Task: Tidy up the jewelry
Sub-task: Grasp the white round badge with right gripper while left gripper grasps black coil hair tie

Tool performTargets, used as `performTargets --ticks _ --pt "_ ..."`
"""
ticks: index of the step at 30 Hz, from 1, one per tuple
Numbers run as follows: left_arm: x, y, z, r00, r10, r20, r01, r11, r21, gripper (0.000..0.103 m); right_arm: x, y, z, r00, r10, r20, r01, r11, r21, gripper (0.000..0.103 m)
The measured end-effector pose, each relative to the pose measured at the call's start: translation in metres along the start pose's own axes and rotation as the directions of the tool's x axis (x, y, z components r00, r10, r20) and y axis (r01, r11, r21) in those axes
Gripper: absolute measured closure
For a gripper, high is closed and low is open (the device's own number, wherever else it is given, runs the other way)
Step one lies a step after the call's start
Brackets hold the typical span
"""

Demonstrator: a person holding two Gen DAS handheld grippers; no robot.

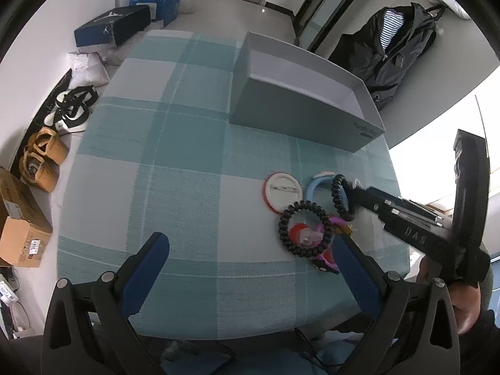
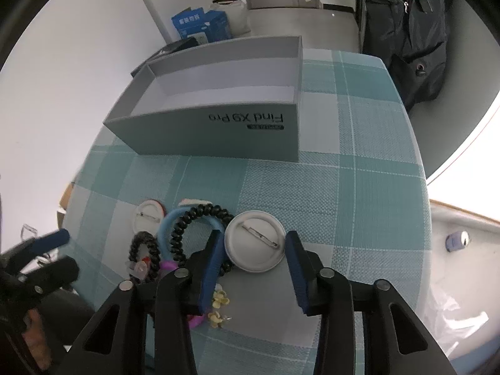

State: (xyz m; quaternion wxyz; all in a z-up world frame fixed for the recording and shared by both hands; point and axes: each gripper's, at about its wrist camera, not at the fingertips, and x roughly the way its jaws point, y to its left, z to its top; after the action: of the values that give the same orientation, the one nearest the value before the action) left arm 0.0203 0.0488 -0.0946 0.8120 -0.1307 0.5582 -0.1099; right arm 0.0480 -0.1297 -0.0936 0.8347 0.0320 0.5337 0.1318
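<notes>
Jewelry pieces sit clustered near the front edge of the checked table (image 2: pixel 359 162), well apart from the open grey box (image 2: pixel 218 118) behind: blue ring (image 2: pixel 175 218), black coil ties (image 2: pixel 200 218), and a white pin badge (image 2: pixel 254 245) lying between the wide-spread fingers of the right gripper (image 2: pixel 254 265). Squeezing the badge squarely at its rim, clear of the touching coil tie, looks wise. The left gripper (image 1: pixel 250 268) hovers wide and empty; bare cloth gives room boxward.

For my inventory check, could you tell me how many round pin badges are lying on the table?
2. One pin badge lies pin-side up between the right gripper fingers; the red-rimmed badge lies left of the hair ties. Others may hide under the pile.
</notes>
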Motion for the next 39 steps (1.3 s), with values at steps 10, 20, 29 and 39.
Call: performTargets --ticks 10,20,29,39 --pt "0.018 -0.023 -0.002 0.999 -0.019 -0.041 0.021 0.998 0.062 0.002 -0.014 -0.006 -0.008 0.999 0.039 0.025 -0.04 0.999 0.036 0.069" --pt "0.042 -0.045 0.004 0.994 0.056 -0.089 -0.043 0.989 0.14 0.022 -0.033 -0.02 -0.005 0.994 0.081 0.079 -0.086 0.995 0.054 0.069" --pt "0.04 -0.054 0.01 0.994 0.052 -0.091 -0.035 0.983 0.178 0.054 -0.042 -0.031 -0.007 0.99 0.1 0.103 -0.108 0.991 0.077 0.069" --pt "0.021 -0.051 0.006 0.996 -0.023 -0.081 0.037 0.985 0.17 0.067 -0.05 -0.033 -0.006 0.986 0.107 0.127 -0.117 0.99 0.076 0.069"
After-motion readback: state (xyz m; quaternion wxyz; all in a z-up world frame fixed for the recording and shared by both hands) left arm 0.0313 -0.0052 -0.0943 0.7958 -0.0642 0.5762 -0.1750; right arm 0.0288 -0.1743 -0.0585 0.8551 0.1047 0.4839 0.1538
